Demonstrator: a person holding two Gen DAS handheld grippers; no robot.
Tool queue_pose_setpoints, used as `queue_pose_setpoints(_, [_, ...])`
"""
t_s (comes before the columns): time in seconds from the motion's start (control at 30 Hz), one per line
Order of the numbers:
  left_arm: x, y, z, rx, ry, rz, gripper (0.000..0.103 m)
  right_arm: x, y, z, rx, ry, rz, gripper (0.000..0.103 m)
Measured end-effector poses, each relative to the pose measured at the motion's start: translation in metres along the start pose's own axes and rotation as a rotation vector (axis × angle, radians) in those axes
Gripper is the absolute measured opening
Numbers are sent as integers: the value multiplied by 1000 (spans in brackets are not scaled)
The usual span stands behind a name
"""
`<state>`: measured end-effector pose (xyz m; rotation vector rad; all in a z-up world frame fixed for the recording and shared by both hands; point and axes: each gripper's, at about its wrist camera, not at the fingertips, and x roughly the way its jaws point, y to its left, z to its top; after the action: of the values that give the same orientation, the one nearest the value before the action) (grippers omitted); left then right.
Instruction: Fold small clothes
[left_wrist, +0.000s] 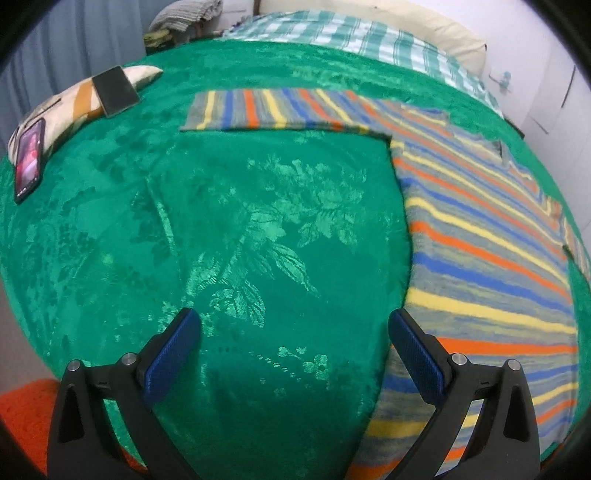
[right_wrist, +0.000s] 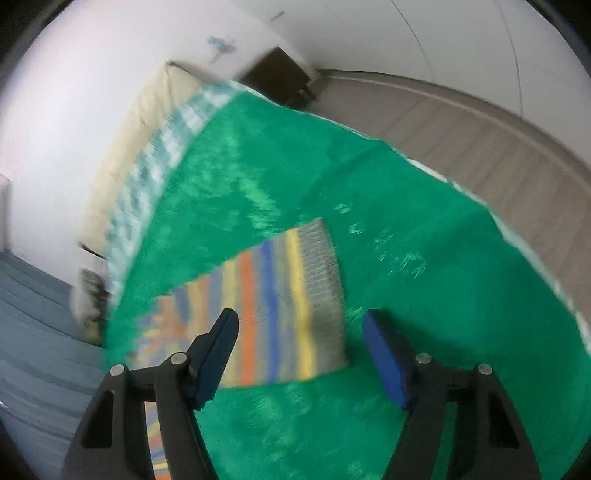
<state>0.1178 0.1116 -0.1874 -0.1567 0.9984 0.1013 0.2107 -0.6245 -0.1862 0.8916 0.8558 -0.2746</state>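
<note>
A striped sweater (left_wrist: 480, 236) in grey, orange, blue and yellow lies flat on the green bedspread (left_wrist: 229, 229), its body on the right and one sleeve (left_wrist: 273, 110) stretched left across the far side. My left gripper (left_wrist: 293, 325) is open and empty, above the bedspread just left of the sweater's hem. In the blurred right wrist view the other sleeve (right_wrist: 280, 302) with its grey cuff lies on the bedspread (right_wrist: 443, 295). My right gripper (right_wrist: 301, 325) is open and empty, above that sleeve's end.
A patterned pillow (left_wrist: 74, 99) at the far left carries a black pad (left_wrist: 116, 90) and a phone (left_wrist: 29, 158). A green checked sheet (left_wrist: 351, 37) and a cream pillow (left_wrist: 424, 26) lie at the head of the bed. The floor (right_wrist: 461, 122) lies beyond the bed's edge.
</note>
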Motion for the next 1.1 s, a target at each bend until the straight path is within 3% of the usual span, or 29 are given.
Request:
queue_pose_setpoints(0.1, [4, -6, -2, 23, 11, 22, 102, 18, 3, 4, -20, 10, -23, 67])
queue_pose_setpoints(0.13, [5, -8, -2, 31, 13, 28, 102, 21, 10, 1, -57, 22, -46, 47])
queue_pose_setpoints(0.17, [6, -10, -2, 42, 12, 34, 102, 28, 17, -3, -110, 47, -91, 7])
queue_pose_setpoints(0.23, [6, -13, -2, 51, 13, 38, 102, 33, 28, -6, -176, 72, -129, 5])
queue_pose_setpoints(0.33, [4, -11, -1, 43, 13, 25, 102, 16, 51, -2, -233, 13, -185, 5])
queue_pose_setpoints(0.4, [3, -7, 0, 24, 18, 5, 102, -8, 88, -3, -314, -58, -180, 5])
queue_pose_setpoints(0.5, [3, -1, 5, -8, 22, -34, 102, -40, 165, -12, -461, -120, -71, 5])
queue_pose_setpoints(0.63, [2, 2, 9, -23, 14, -49, 102, -45, 287, -52, -627, -58, 193, 5])
queue_pose_setpoints(0.7, [4, 4, 9, -28, 20, -46, 102, -26, 328, -74, -632, 30, 364, 7])
queue_pose_setpoints(0.73, [6, 5, 8, -28, 27, -46, 102, -14, 342, -85, -615, 84, 438, 22])
queue_pose_setpoints(0.77, [5, 5, 7, -23, 27, -42, 102, 2, 355, -95, -598, 141, 490, 63])
queue_pose_setpoints(0.8, [4, 4, 6, -16, 24, -38, 102, 15, 362, -104, -575, 169, 513, 80])
queue_pose_setpoints(0.83, [3, 4, 5, -9, 22, -37, 102, 23, 364, -111, -550, 166, 524, 85])
queue_pose_setpoints(0.93, [-1, 3, 4, 8, 16, -47, 102, 31, 353, -119, -523, 162, 506, 85])
queue_pose_setpoints(1.1, [1, 7, 10, -27, 23, -78, 102, 22, 305, -148, -639, 120, 293, 85])
